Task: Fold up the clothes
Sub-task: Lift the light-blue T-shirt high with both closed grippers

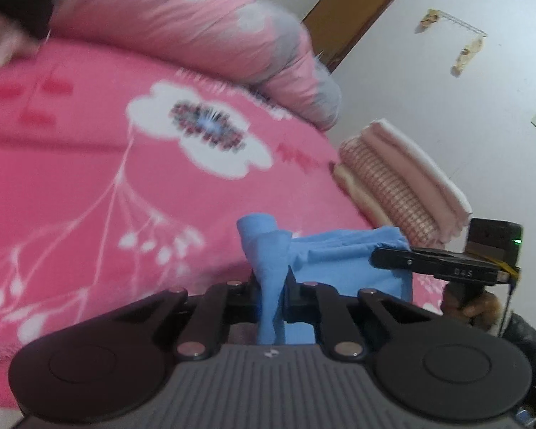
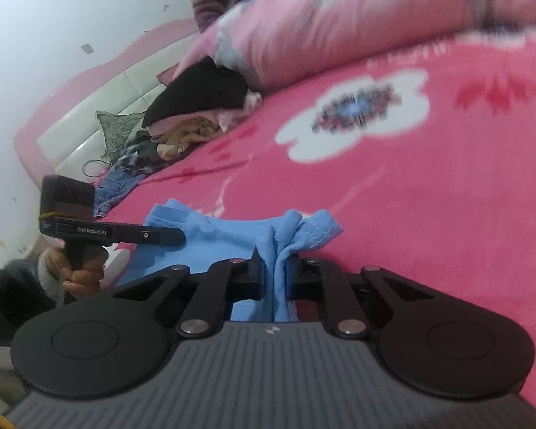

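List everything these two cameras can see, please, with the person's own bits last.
blue garment: one, light blue, on the bed's near edge, pinched by both grippers
blanket: one, pink with white flowers, covering the bed
quilt: one, pale pink and grey, rolled up behind
folded stack: one, pink and checked, far corner
clothes pile: one, black on top, by the headboard
door: one, brown
left gripper: shut on blue garment
right gripper: shut on blue garment

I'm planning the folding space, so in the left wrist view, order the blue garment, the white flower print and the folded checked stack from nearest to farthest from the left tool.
1. Blue garment, clamped in the left tool.
2. Folded checked stack, right, by the bed's edge.
3. White flower print, upper left, mid-blanket.
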A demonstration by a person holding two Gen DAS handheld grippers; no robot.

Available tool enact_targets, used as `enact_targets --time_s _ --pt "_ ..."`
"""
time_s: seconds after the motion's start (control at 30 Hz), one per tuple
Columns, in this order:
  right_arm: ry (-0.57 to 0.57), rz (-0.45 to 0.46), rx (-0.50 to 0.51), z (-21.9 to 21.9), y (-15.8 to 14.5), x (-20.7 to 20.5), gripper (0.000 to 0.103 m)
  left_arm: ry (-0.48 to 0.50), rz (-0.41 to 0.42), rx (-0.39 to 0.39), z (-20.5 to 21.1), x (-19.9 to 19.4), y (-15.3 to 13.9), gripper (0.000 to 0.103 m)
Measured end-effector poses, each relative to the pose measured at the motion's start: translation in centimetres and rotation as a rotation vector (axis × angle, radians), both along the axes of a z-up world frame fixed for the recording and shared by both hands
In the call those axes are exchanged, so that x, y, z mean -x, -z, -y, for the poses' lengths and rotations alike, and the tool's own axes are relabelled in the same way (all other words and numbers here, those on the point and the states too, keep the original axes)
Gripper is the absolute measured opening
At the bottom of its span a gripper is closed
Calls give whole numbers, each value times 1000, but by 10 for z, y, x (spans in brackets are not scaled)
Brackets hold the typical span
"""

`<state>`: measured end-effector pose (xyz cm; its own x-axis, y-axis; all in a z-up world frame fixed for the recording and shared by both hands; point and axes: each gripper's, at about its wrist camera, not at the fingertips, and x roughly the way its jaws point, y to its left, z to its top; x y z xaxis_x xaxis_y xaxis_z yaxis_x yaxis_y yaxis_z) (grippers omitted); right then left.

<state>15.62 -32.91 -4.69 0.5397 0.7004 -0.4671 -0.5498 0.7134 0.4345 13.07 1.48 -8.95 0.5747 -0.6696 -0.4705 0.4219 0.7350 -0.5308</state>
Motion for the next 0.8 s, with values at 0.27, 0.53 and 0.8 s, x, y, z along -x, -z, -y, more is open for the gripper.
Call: enact_targets --time_s 0.27,0.53,0.8 --pt "114 273 110 4 -80 88 7 -7 245 -55 28 73 -82 11" --pt "239 484 77 33 -135 185 7 60 416 -24 70 140 -158 10" --pt "396 679 127 90 -198 233 7 158 505 15 142 149 -226 10"
